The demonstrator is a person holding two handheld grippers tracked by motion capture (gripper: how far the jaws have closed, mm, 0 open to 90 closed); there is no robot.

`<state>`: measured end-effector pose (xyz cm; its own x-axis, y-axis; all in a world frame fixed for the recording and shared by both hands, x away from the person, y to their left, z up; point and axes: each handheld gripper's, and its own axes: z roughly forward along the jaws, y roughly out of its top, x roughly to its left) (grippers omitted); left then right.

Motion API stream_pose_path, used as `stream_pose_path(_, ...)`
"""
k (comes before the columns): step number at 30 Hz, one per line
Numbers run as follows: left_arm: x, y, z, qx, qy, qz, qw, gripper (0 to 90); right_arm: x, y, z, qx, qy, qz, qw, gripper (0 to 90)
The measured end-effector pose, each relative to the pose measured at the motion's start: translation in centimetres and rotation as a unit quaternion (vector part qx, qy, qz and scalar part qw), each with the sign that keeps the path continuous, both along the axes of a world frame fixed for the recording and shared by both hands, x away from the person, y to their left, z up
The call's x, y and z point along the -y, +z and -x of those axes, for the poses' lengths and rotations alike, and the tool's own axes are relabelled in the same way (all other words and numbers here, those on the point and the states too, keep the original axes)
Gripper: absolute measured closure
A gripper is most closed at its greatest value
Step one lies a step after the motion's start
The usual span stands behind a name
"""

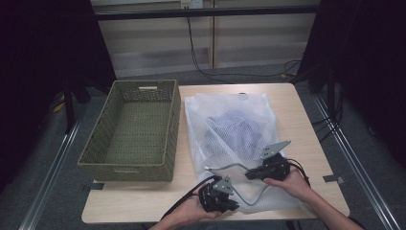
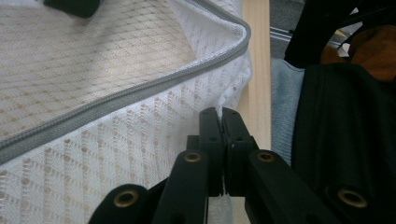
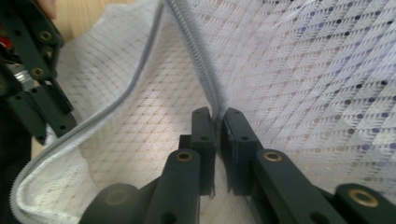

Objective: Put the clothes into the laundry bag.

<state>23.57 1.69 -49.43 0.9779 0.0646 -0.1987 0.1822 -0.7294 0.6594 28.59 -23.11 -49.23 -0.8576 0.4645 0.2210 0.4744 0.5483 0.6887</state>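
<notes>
Over on the left of the light wooden table (image 1: 306, 120) sits a woven olive basket (image 1: 131, 132), long side running away from us, while black cables (image 1: 201, 52) trail across the grey floor (image 1: 158, 76) behind.

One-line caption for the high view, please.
Two hand-held grippers, left gripper and right gripper, pinch the mesh laundry bag beside a wicker basket.

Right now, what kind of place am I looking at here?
Probably a recording booth or lab bench rather than a home: a small wooden table ringed by black curtains, with loose cables across grey carpet. On it sit a woven basket and a white mesh laundry bag.
</notes>
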Motion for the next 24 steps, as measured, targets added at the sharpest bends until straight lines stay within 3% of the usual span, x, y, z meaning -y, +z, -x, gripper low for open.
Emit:
stream_pose_path(1,0.0,0.0,0.0,0.0,0.0,-0.001,1.0,86.6,0.0,-0.2,-0.1,-0.002,0.0,0.003,1.0,80.7)
stream_pose_path(2,0.0,-0.2,0.1,-0.004,0.006,0.02,0.9998,84.9,-0.1,-0.2,-0.1,-0.004,0.0,0.008,1.0,78.9)
stream_pose_path(5,-0.4,0.6,-0.3,-0.004,0.01,0.017,0.9998,82.8,-0.1,-0.2,-0.2,-0.007,-0.003,0.004,1.0,73.9)
stream_pose_path(6,-0.6,1.0,-0.5,0.001,0.011,0.025,0.9996,82.4,0.1,0.0,-0.2,-0.005,-0.003,-0.002,1.0,72.3)
stream_pose_path(8,-1.3,1.9,-0.7,0.001,0.029,0.053,0.9982,81.4,0.6,0.8,0.0,-0.002,-0.011,-0.017,0.9998,68.5)
stream_pose_path(10,-2.4,3.0,-1.2,0.013,0.041,0.066,0.9969,80.8,1.4,1.6,0.3,0.006,-0.02,-0.038,0.999,66.3)
stream_pose_path(14,-4.2,3.9,-1.9,0.014,0.086,0.09,0.9921,80.7,2.9,2.8,1.0,0.022,-0.043,-0.063,0.9968,67.5)
stream_pose_path(17,-5.1,3.8,-2.6,0.026,0.111,0.08,0.9902,84.5,3.8,3.1,1.6,0.026,-0.048,-0.067,0.9962,77.7)
stream_pose_path(19,-5.1,3.3,-2.9,0.046,0.112,0.052,0.9914,86.8,4.5,2.9,2.0,0.024,-0.059,-0.06,0.9961,83.1)
stream_pose_path(21,-4.9,2.4,-3.4,0.045,0.124,0.032,0.9908,87.4,5.2,2.5,2.2,0.019,-0.066,-0.051,0.9963,86.8)
stream_pose_path(22,-4.8,2.1,-3.6,0.047,0.115,0.017,0.9922,87.8,5.6,2.3,2.2,0.016,-0.069,-0.047,0.9964,88.5)
stream_pose_path(24,-4.3,1.6,-3.6,0.047,0.111,0.008,0.9927,88.0,6.3,1.7,2.3,0.009,-0.079,-0.026,0.9965,90.0)
